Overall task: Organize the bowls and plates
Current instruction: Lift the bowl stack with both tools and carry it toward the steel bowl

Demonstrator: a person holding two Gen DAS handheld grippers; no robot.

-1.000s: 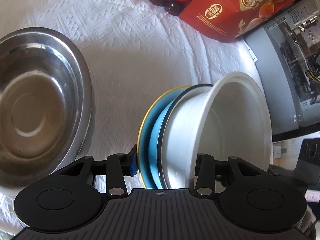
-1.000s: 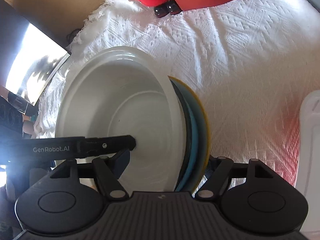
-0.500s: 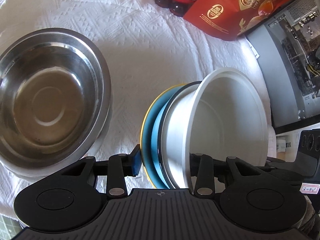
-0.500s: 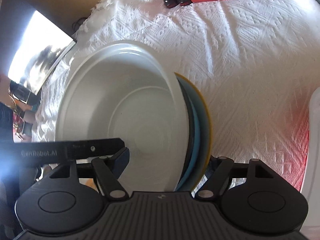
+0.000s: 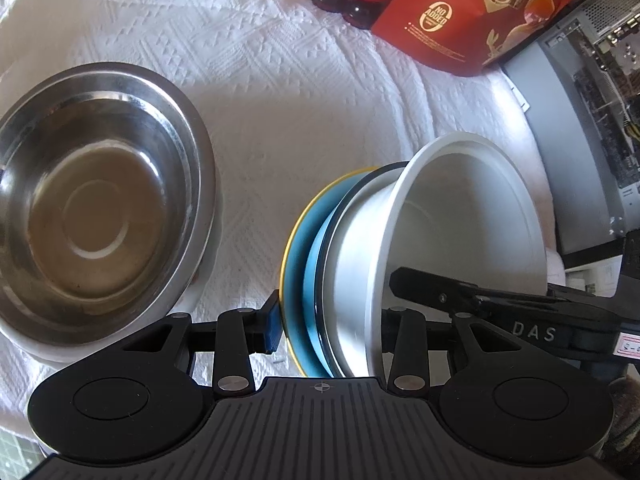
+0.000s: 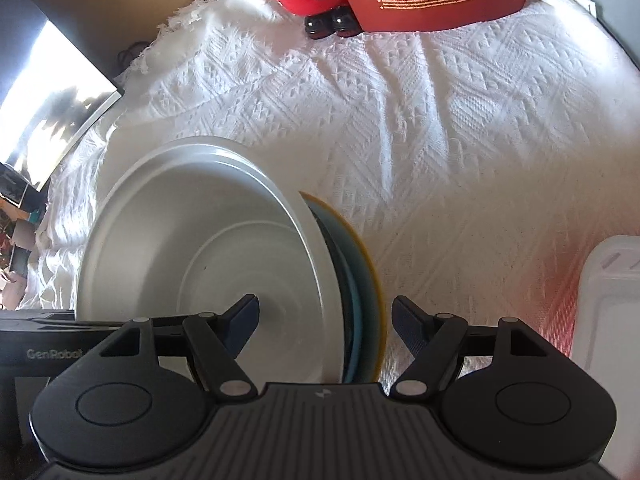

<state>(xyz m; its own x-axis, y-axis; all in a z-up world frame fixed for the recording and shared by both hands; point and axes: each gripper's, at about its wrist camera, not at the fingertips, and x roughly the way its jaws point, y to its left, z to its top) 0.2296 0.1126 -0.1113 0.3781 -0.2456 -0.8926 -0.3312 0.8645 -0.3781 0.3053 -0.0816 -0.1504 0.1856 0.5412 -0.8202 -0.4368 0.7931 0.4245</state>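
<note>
left hand-held gripper (image 5: 328, 330) clamps tilted dish stack (image 5: 360, 264) | right hand-held gripper (image 6: 325, 322) straddles it, unclamped | steel bowl (image 5: 100, 200): left view only

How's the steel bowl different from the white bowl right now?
The steel bowl is shiny metal; the white bowl is matte. The steel bowl rests upright on the cloth; the white bowl is tipped on edge, stacked against blue plates. Both are round and empty.
</note>
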